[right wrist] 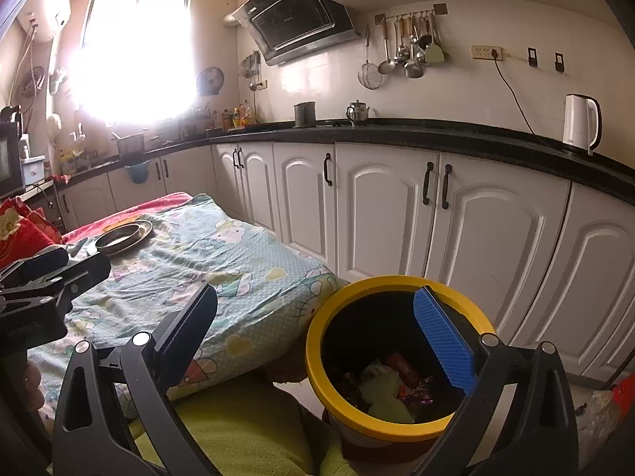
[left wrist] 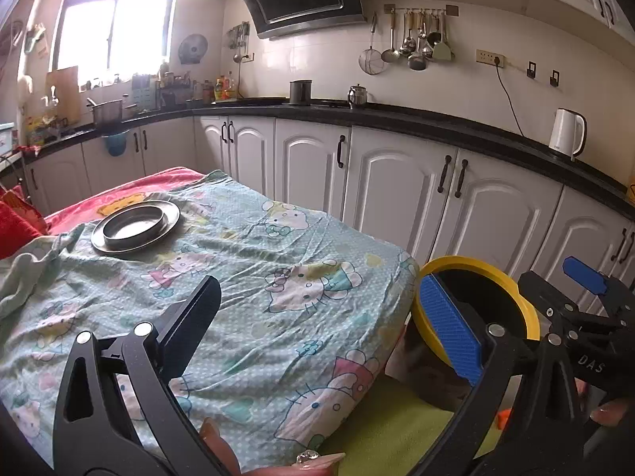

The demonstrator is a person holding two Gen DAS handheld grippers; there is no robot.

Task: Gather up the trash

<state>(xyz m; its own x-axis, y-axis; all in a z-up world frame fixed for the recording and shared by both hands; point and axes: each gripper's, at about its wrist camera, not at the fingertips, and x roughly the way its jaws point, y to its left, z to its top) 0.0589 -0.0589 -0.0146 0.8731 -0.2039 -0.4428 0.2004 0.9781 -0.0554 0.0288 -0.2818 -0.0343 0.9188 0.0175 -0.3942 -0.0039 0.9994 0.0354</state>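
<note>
White "DAS" on black hand-held gripper (left wrist: 587, 297)

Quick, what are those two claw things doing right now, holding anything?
Left gripper: open, holding nothing.
Right gripper: open, holding nothing, beside the yellow-rimmed bin.

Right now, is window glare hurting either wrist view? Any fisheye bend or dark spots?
Right wrist: window blown out, flare washing the sink corner; trash bin interior dim but contents readable. Left wrist: window bright, milder bloom; plate sharp. Both: countertop bows from fisheye.
</note>
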